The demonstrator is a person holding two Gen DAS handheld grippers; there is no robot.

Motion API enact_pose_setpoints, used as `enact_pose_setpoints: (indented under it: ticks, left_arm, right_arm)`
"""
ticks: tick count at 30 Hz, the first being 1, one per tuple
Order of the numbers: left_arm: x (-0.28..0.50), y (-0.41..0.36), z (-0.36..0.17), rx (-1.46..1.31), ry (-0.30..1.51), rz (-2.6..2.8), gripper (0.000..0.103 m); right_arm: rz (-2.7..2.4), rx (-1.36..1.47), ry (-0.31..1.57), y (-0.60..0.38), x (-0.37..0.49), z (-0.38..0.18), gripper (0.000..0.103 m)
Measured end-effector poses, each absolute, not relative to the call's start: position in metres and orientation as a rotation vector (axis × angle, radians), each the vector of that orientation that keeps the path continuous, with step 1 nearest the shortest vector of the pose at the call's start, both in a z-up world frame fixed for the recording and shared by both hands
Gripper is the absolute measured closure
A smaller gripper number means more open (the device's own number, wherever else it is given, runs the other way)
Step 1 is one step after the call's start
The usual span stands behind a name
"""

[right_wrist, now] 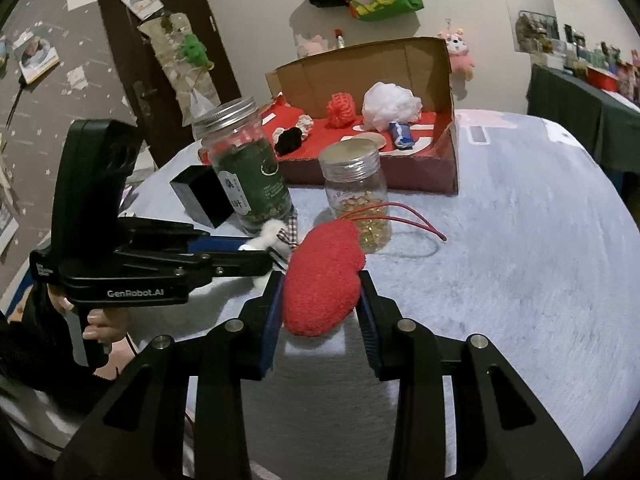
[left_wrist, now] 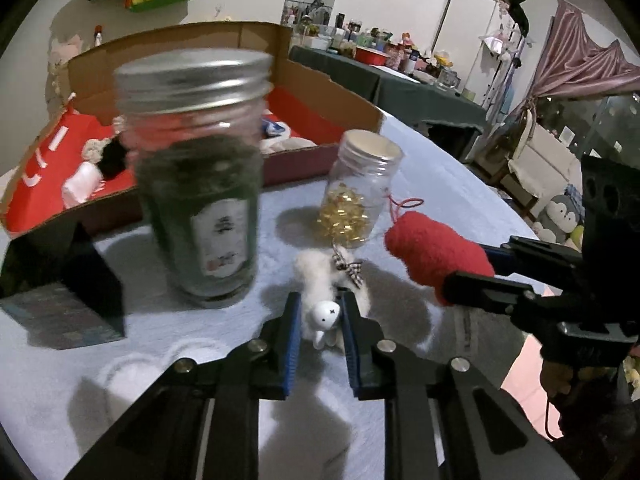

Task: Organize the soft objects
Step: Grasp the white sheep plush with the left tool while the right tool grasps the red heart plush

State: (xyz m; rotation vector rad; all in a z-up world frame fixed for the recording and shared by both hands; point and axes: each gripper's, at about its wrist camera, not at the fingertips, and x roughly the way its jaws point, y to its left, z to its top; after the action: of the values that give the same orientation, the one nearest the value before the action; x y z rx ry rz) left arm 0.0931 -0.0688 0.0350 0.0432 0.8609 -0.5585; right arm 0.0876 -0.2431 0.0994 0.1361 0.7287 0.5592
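Observation:
A small white plush toy (left_wrist: pixel 316 280) with a checked bow sits between the blue pads of my left gripper (left_wrist: pixel 320 300), which is shut on it just above the pale fuzzy tablecloth (left_wrist: pixel 200 360). My right gripper (right_wrist: pixel 320 280) is shut on a red plush heart (right_wrist: pixel 324 300) with a red loop cord; both also show at the right of the left wrist view, gripper (left_wrist: pixel 468 276) and heart (left_wrist: pixel 432 248). The left gripper (right_wrist: pixel 268 258) and white toy (right_wrist: pixel 269 236) appear left of the heart. Behind stands an open cardboard box (right_wrist: pixel 444 160) with a red lining holding other soft items.
A tall jar of green contents (left_wrist: pixel 196 184) and a smaller jar of gold capsules (left_wrist: pixel 360 196) stand between the grippers and the box. A black box (left_wrist: pixel 64 304) sits at the left. Inside the cardboard box lie a white mesh pouf (right_wrist: pixel 392 106) and scrunchies (right_wrist: pixel 290 138).

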Motion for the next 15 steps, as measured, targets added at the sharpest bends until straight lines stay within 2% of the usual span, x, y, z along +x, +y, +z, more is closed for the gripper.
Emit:
enact_pose_setpoints:
  ticks: [9, 12, 15]
  left_arm:
    - [0.078, -0.019, 0.034, 0.042, 0.857, -0.476, 0.082]
    - [0.07, -0.008, 0.03, 0.064, 0.855, -0.452, 0.08]
    - [0.063, -0.002, 0.027, 0.089, 0.836, -0.443, 0.073]
  right_arm:
    - [0.546, 0.086, 0.738, -0.201, 0.085, 0.094, 0.069]
    - [0.494, 0.035, 0.736, -0.186, 0.084, 0.087, 0.067]
    - [0.443, 0.015, 0.743, -0.179, 0.084, 0.081, 0.067]
